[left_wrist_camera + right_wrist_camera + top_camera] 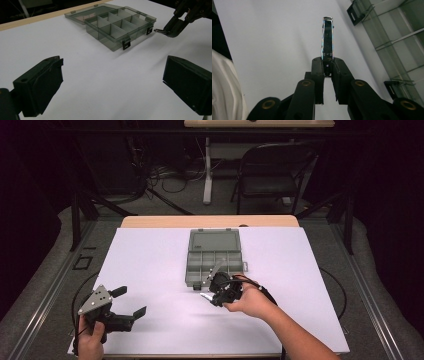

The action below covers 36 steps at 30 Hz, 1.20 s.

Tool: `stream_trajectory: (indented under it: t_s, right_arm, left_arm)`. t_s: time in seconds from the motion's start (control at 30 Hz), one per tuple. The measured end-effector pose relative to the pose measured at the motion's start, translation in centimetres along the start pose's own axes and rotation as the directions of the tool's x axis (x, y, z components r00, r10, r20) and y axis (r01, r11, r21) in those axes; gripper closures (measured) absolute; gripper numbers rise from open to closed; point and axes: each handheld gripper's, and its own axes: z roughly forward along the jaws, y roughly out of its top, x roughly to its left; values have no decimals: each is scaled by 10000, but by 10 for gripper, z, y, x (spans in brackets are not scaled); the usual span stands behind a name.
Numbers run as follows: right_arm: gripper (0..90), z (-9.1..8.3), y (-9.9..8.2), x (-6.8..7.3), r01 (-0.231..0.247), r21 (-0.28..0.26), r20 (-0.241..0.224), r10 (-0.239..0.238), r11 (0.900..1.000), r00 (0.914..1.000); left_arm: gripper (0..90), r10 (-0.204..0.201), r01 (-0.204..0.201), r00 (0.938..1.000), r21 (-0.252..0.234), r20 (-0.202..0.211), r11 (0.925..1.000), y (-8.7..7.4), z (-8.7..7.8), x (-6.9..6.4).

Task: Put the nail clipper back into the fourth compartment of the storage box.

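My right gripper (pixel 209 295) is shut on a small, flat chrome metal piece (pixel 327 37), which sticks out beyond the fingertips over the white table cover. The piece (pixel 159 31) hangs a little above the table, just in front of the near corner of a smoky clear compartment box (pixel 215 265). The box's lid (pixel 214 240) lies open and flat behind it. The dividers (pixel 112 23) show and the compartments look empty. My left gripper (pixel 131 301) rests at the table's near left, its jaws wide apart with nothing between them.
A white sheet (pixel 150 265) covers the table, with a strip of wood (pixel 165 221) at the far edge. Two black latches (pixel 126 45) stick out from the box's near side. A folding chair (pixel 272 170) and cables stand on the floor beyond.
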Motion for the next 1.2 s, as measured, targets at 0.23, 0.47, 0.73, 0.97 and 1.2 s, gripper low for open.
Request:
stream_trajectory:
  t_s: [0.23, 0.47, 0.73, 0.97, 1.2]
  right_arm:
    - [804, -12, 4, -10, -215, -338, 129, 220, 9992, 9997]
    - [805, -20, 8, -21, -476, -634, 318, 497, 9969, 9983]
    - [804, -31, 12, -39, -923, -1032, 499, 978, 9904, 9940]
    - [804, -38, 15, -55, -1310, -1592, 745, 1442, 9785, 9867]
    - [803, -41, 14, -67, -1717, -1971, 829, 1909, 9652, 9781]
  left_arm:
    - [25, -2, 2, 10000, 14, -18, 10000, 0, 0, 0]
    - [25, 12, -12, 10000, 12, -1, 10000, 0, 0, 0]
    - [25, 30, -30, 10000, 48, -16, 10000, 0, 0, 1]
    - [25, 27, -27, 10000, 50, -22, 10000, 0, 0, 1]
    - [25, 45, -45, 10000, 73, -25, 10000, 0, 0, 1]
